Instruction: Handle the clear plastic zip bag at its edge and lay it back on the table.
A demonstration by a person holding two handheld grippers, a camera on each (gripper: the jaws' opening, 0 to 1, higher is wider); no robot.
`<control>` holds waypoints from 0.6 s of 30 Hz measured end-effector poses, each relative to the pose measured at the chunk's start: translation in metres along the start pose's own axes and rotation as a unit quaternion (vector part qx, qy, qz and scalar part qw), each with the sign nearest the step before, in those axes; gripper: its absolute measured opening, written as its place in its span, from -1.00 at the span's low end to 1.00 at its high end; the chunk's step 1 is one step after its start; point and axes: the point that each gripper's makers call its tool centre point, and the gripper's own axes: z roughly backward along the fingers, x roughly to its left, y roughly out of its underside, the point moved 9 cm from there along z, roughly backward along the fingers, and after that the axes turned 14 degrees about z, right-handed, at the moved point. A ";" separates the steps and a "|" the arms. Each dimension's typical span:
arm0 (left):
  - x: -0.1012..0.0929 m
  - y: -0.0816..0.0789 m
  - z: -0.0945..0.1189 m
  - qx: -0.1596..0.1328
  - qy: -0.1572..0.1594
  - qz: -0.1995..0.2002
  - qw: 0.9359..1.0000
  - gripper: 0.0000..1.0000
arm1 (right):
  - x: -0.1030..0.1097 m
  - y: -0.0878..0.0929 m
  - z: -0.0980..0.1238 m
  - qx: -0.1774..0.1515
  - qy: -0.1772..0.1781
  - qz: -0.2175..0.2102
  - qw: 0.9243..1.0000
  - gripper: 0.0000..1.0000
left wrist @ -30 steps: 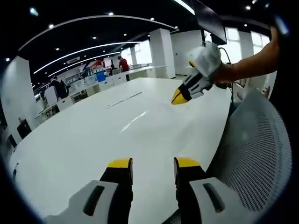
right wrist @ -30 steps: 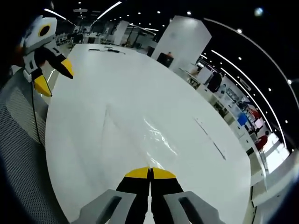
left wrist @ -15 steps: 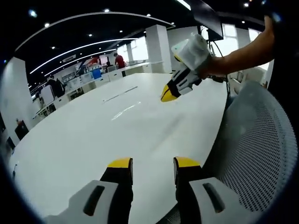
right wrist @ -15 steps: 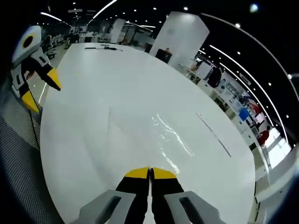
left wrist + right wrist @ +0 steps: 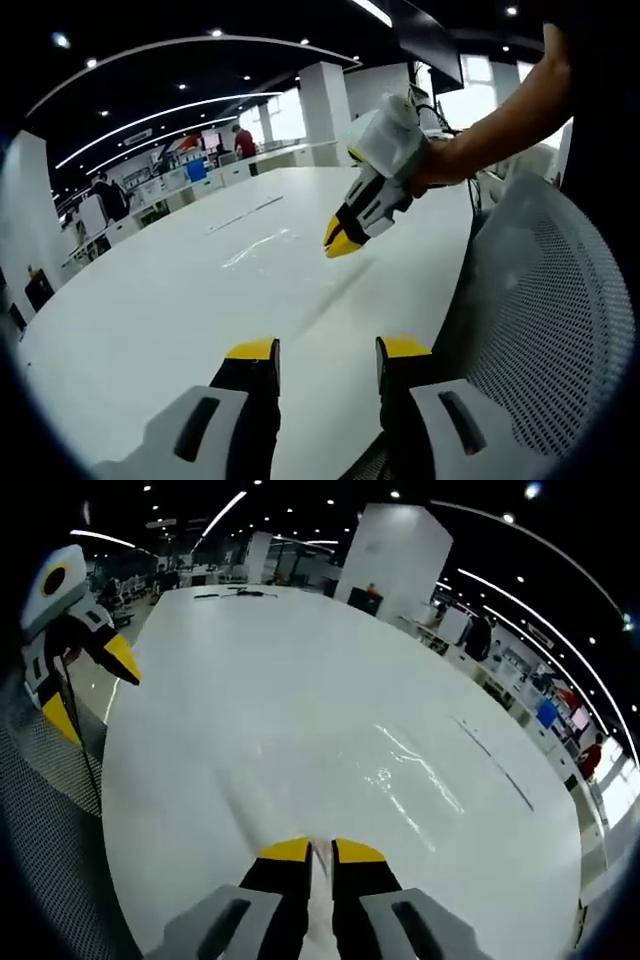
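The right gripper (image 5: 321, 849) hung low over the white table (image 5: 300, 680), its jaws a narrow slit apart, with what looked like the edge of the clear zip bag (image 5: 400, 775) running between them, though the film was too faint there to say if they pinched it. The bag lay spread on the tabletop just beyond those tips, glinting in creases. From the left gripper view the right gripper (image 5: 343, 237) hovered above the table, near a mesh chair (image 5: 545, 320). The left gripper (image 5: 325, 350) waited wide apart, gripping nothing. By my read, the bag was down; only a clean release remained.
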 end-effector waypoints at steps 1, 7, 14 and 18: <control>0.000 0.000 0.000 -0.003 0.000 0.002 1.000 -0.21 | 0.000 0.000 -0.001 0.000 -0.004 -0.004 1.000 -0.90; 0.003 0.001 -0.001 -0.004 -0.002 0.016 1.000 0.01 | 0.007 -0.001 0.002 -0.018 -0.006 -0.010 1.000 -0.49; 0.002 0.000 -0.001 -0.008 0.005 0.033 0.999 0.18 | 0.007 0.003 0.014 -0.033 0.009 -0.029 0.999 -0.05; 0.004 0.001 -0.002 -0.011 0.006 0.032 0.999 0.33 | 0.005 0.010 0.027 -0.043 0.023 -0.046 0.998 0.04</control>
